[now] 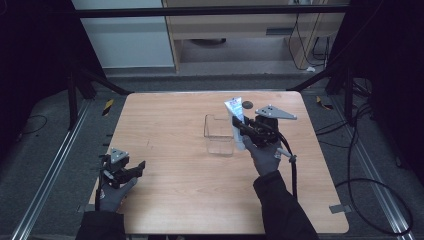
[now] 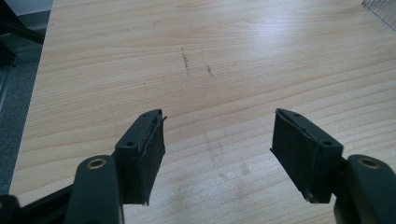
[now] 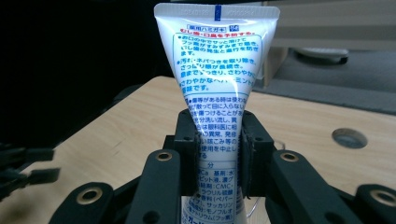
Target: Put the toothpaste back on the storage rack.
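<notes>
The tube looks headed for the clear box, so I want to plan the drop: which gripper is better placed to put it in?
Probably the right gripper: it is shut on the tube, held upright beside the clear box. The left gripper is open over bare table, near its left edge.

I see grey floor point(image 1: 50, 165) around the wooden table point(image 1: 175, 200), metal rails point(image 1: 45, 185) at nine and three o'clock, and pale cabinets point(image 1: 240, 25) at twelve. Black drapes, I think, darken both sides. Cables point(image 1: 380, 200) loop at four o'clock.
</notes>
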Demonstrator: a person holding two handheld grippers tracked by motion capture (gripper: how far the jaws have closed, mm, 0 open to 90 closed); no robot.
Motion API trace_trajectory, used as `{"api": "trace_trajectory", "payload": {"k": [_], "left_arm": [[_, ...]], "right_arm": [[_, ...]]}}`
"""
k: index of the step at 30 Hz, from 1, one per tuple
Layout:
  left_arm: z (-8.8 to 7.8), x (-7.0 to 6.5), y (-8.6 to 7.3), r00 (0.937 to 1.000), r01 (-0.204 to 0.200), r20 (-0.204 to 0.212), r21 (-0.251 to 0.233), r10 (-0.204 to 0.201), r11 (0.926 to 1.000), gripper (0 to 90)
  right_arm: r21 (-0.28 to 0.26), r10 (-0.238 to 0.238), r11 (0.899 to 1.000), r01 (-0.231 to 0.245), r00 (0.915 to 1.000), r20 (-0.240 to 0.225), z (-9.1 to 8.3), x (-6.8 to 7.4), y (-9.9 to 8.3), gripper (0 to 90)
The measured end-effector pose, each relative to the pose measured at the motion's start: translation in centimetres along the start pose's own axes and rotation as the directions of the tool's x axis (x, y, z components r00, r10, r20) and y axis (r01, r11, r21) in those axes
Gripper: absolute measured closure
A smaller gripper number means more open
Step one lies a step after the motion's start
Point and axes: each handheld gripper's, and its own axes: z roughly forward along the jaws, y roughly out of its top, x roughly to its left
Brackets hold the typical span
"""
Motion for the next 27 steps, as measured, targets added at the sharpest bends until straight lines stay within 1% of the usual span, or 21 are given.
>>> {"api": "trace_trajectory", "payload": {"k": [1,2,6,11,14,17,21,27], "left_arm": [[0.0,0.0,0.0,1.0,0.0,0.0,0.0,0.0,1.0,33.2],[0.0,0.0,0.0,1.0,0.0,0.001,0.001,0.0,1.0,33.2],[0.0,0.0,0.0,1.0,0.001,0.001,-0.001,-0.001,1.0,33.2],[-0.1,0.0,0.0,1.0,0.002,0.0,-0.004,-0.002,1.0,33.2],[0.0,0.1,-0.1,1.0,0.003,-0.002,-0.002,-0.003,1.0,33.2],[0.0,0.2,-0.1,1.0,0.006,-0.002,-0.002,-0.006,1.0,33.2],[0.0,0.2,-0.1,1.0,0.005,-0.001,-0.002,-0.005,1.0,33.2],[0.0,0.1,-0.1,1.0,0.002,-0.001,-0.002,-0.002,1.0,33.2]], "right_arm": [[-0.004,-0.003,1.0,0.003,1.0,0.009,0.3,-0.1,0.1,72.6],[-0.011,0.005,1.0,-0.005,0.9999,0.01,0.6,-0.1,0.2,72.6],[-0.054,0.022,0.998,-0.021,0.9996,0.018,1.7,-0.2,0.6,72.6],[-0.111,0.057,0.992,-0.053,0.9979,0.031,3.2,-0.4,0.5,72.5],[-0.13,0.082,0.989,-0.077,0.9962,0.03,4.1,-0.8,0.4,72.5],[-0.138,0.099,0.986,-0.093,0.9944,0.036,5.1,-1.2,0.2,72.5],[-0.137,0.109,0.985,-0.102,0.9929,0.046,6.3,-1.5,-0.2,72.4],[-0.145,0.122,0.983,-0.113,0.991,0.055,7.5,-1.8,-0.6,72.4]]}}
